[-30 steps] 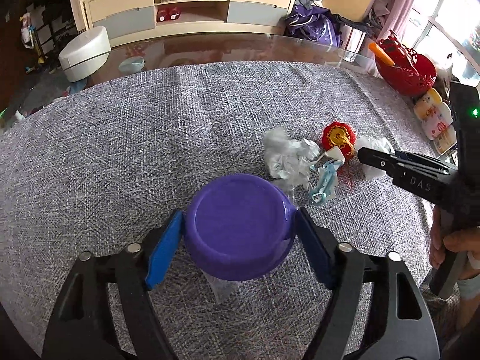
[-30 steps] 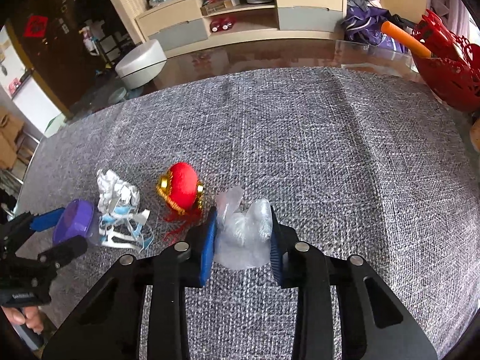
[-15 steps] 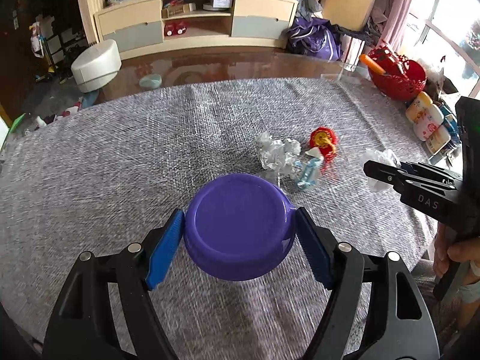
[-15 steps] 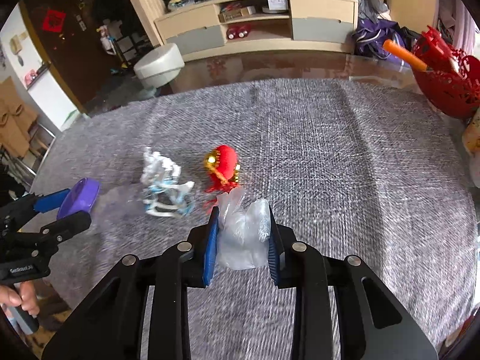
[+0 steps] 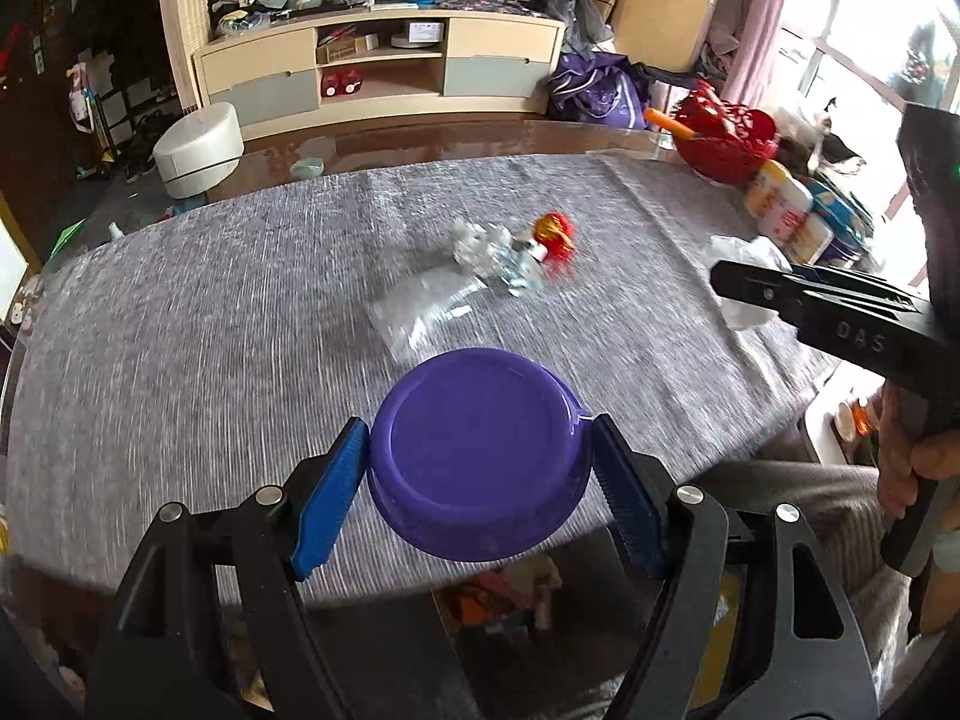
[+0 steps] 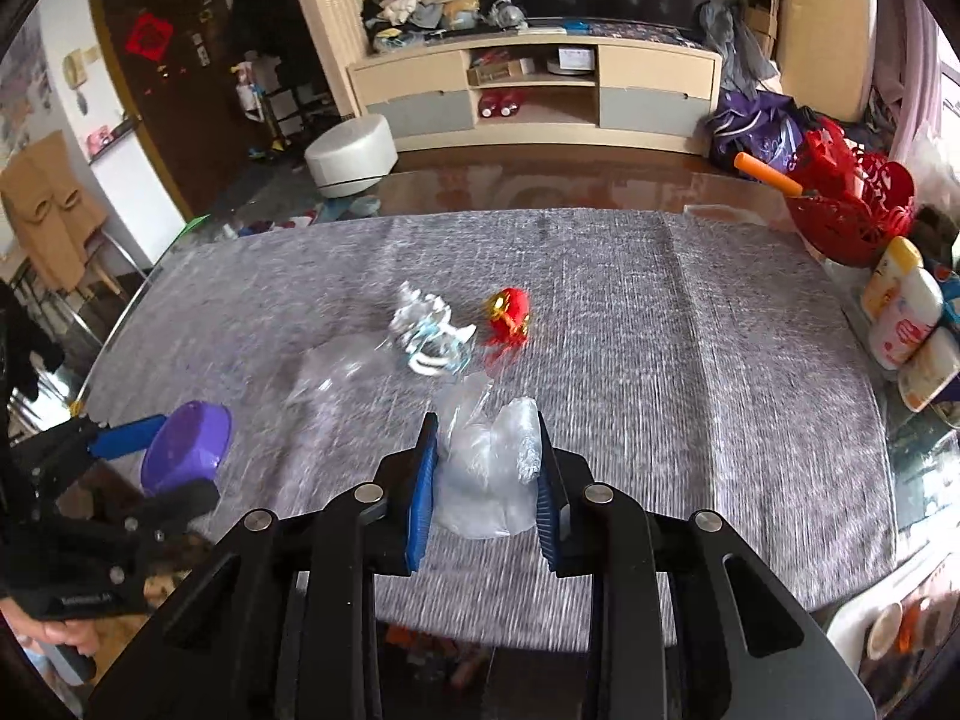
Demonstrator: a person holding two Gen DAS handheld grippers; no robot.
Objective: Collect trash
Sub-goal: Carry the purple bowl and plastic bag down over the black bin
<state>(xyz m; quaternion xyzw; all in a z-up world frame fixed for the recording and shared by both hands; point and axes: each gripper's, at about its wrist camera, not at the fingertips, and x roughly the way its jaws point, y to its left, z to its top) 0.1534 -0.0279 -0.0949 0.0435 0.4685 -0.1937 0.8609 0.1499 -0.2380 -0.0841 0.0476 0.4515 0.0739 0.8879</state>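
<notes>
The left gripper [image 5: 477, 468] is pinching a purple bowl [image 5: 477, 450], upside down, between its blue fingers [image 5: 333, 498], and the bowl is hanging over the near edge of the bench [image 5: 180, 330]. The right gripper [image 6: 486, 480] is pinching a crumpled clear plastic bag [image 6: 486, 468], which is bulging up between the pads and also riding above the bench's near edge. Both loads are being carried off the grey cloth, toward six o'clock in each wrist view.

Three more pieces are lying on the cloth, toward twelve o'clock from the bag in the right wrist view: a flat clear plastic sheet [image 6: 342, 369], a white-and-blue crumpled scrap [image 6: 429, 333] just beside it, and a red-and-gold ornament [image 6: 509, 312] just beside that at three o'clock.

To do this carry well, each grip should be staying firm until the load is hanging squarely over whatever bin is waiting below; no bin is showing clearly in either view. The bag is soft and slippery, so squeezing gently but steadily is mattering more than speed. The bowl is held only by its rim sides, so tilting it sharply is risking a slip. Keeping the two grippers well apart is avoiding a knock between them.
</notes>
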